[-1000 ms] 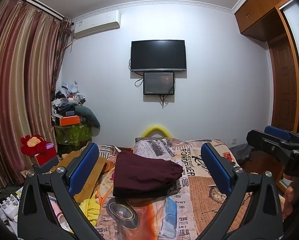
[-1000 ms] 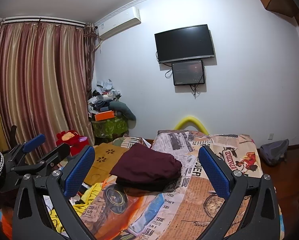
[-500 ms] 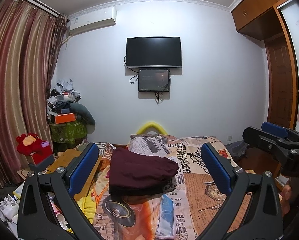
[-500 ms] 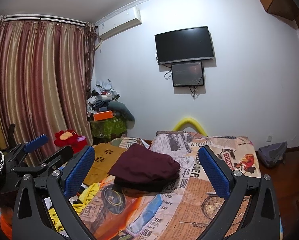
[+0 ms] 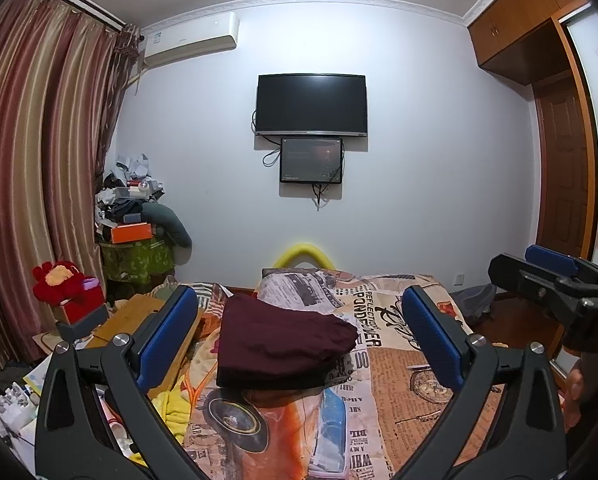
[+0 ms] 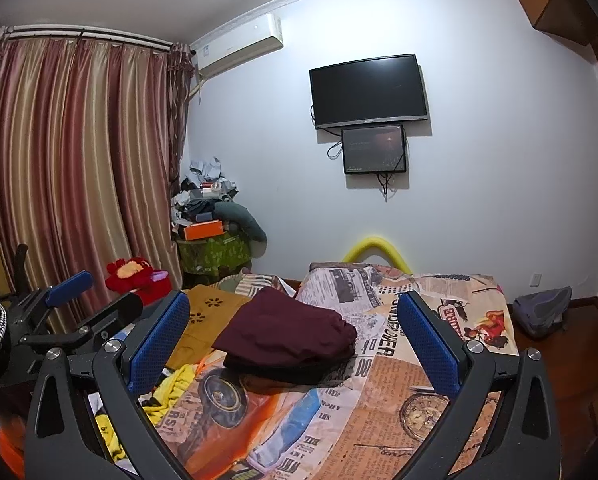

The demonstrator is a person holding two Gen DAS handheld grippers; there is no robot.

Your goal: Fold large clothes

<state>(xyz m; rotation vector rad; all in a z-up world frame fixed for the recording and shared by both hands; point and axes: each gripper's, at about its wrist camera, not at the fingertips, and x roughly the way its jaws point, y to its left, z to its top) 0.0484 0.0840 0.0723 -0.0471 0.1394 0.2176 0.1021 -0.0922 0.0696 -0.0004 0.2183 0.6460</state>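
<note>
Left gripper (image 5: 299, 338) and right gripper (image 6: 293, 336), both with jaws spread wide and empty, held above the newspaper-print bedspread (image 5: 399, 364). The folded maroon cloth bundle (image 5: 277, 342) lies ahead of and between each pair of blue-padded fingers (image 5: 167, 336), untouched. Its long axis appears to run crosswise to the fingers (neither gripper looks clearly nearer).

"JERRY" on bedspread (image 5: 395, 364)

Folded clothes (image 5: 275, 340) sit mid-bed (image 5: 419, 384), toward its left edge (TV (image 5: 311, 105) on the wall behind).
</note>
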